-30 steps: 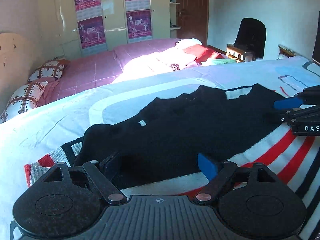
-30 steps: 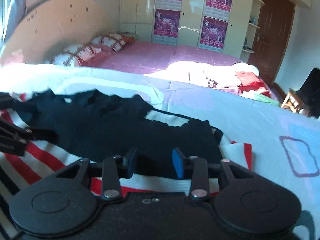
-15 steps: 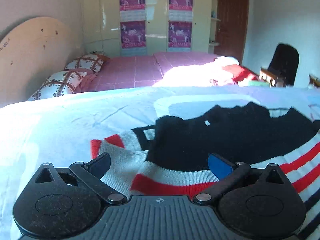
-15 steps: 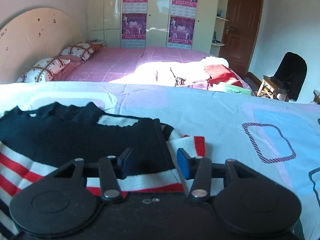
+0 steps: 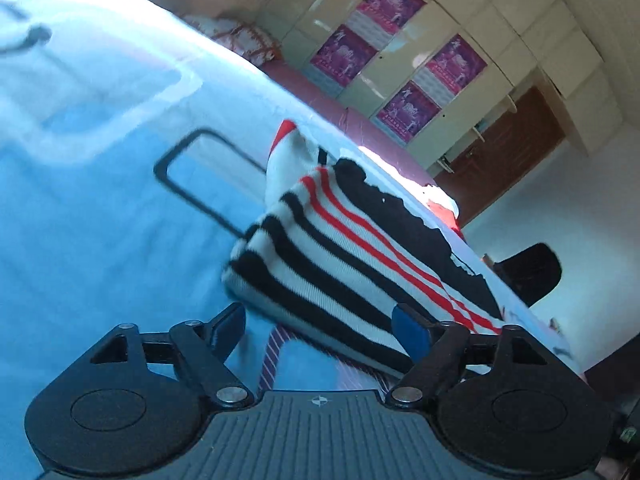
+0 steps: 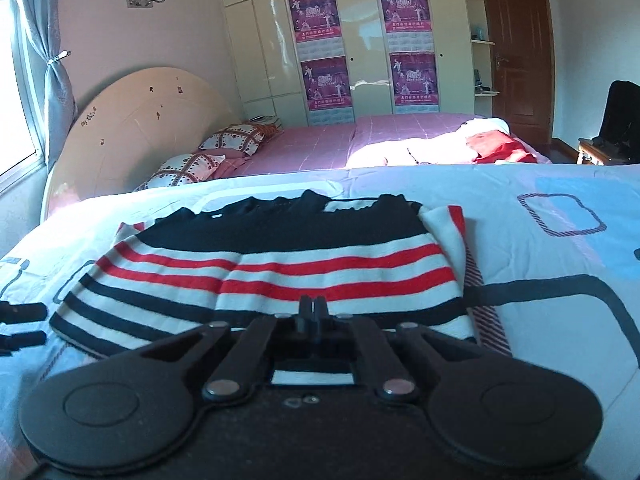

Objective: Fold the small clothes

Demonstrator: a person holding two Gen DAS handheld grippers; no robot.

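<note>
Stripes of red, black and white are running across a small sweater (image 6: pixel 280 276) that is lying on the bed (image 6: pixel 540 320). The sweater is folded over, with its black top part at the far side and a white sleeve with a red cuff (image 6: pixel 448 224) lying along its right edge. Under it is a pale blue bed cover with dark square outlines drawn on it.

The right claw (image 6: pixel 313 308) is sitting low at the near edge of the sweater. Its two fingers have just been closing and are now pressed tight together. Its tips are over the striped hem, but I cannot tell if any cloth is pinched between them, because the tips are small and dark in this view.

The left claw (image 5: pixel 320 326) is standing apart, and its camera view is tilted hard to one side. Its jaws have just been closing a little, but a wide gap is left between them. Its blue pad (image 5: pixel 410 334) is right at the near edge of the striped sweater (image 5: pixel 352 256), and the black pad is over bare bed cover (image 5: pixel 100 220). The picture here is blurry, so the cloth may be just touching the blue pad. The left claw is not gripping anything. In the right camera view its two dark tips (image 6: pixel 20 326) are showing at the far left, beside the sweater's corner.

Behind the blue bed is a second bed with a pink sheet (image 6: pixel 320 140), patterned pillows (image 6: pixel 236 138), and some red and white clothes (image 6: pixel 492 146) in a sunny patch. Tall cream closets with purple posters (image 6: pixel 324 84) are standing at the back wall, next to a brown door (image 6: pixel 516 48).
</note>
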